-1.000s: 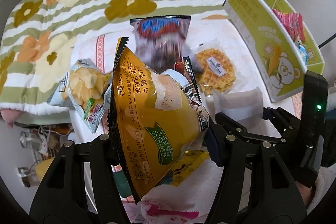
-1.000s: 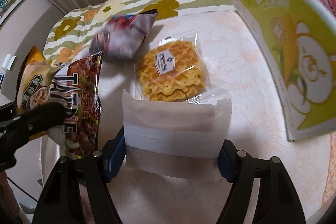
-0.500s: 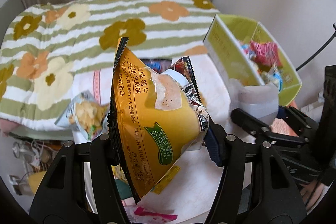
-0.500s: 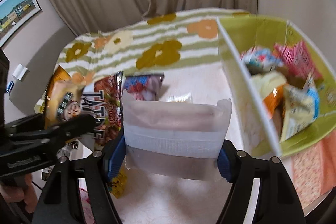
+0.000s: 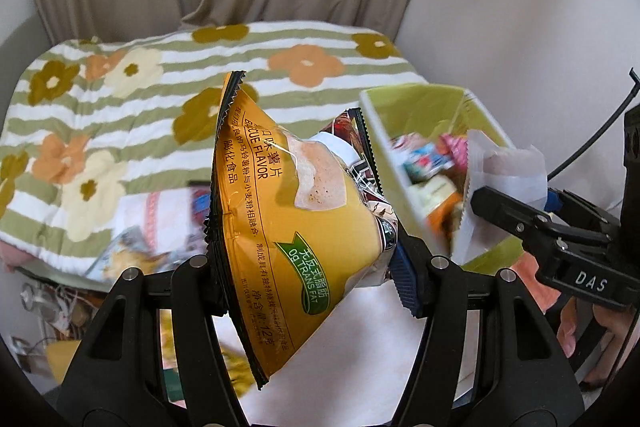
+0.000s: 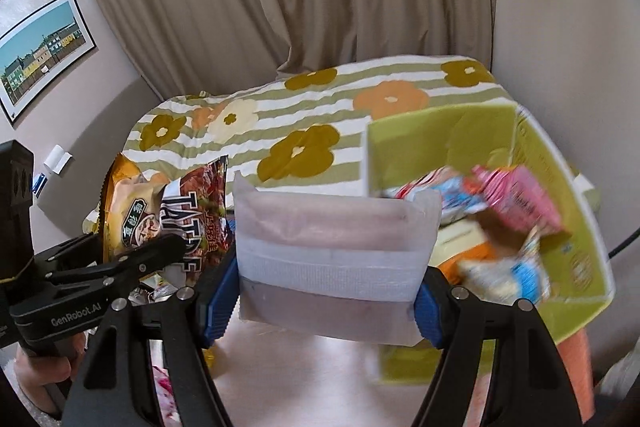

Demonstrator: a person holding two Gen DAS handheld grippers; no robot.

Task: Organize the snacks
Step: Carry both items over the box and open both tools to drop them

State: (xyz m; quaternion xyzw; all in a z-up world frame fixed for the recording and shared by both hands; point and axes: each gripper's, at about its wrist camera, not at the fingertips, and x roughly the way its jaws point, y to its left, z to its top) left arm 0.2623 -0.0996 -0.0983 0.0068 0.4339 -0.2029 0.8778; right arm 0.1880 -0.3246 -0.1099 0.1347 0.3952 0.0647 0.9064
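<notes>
The left tool (image 5: 310, 263) is clamping an orange chip bag (image 5: 288, 211) above the desk (image 5: 360, 347); the right tool (image 6: 328, 291) is gripping a white packet (image 6: 332, 247) beside the green snack box (image 6: 560, 187).

The orange chip bag (image 5: 288, 227) was glossy foil-type plastic, all crinkly. The white pouch (image 6: 336, 255) looked matt and frosted, kinda papery. Both tools had matt black plastic arms with ribbed blue pads (image 6: 218, 301). The flowery quilt (image 5: 120, 99) was soft cloth, the green box (image 6: 580, 267) smooth printed card.
</notes>
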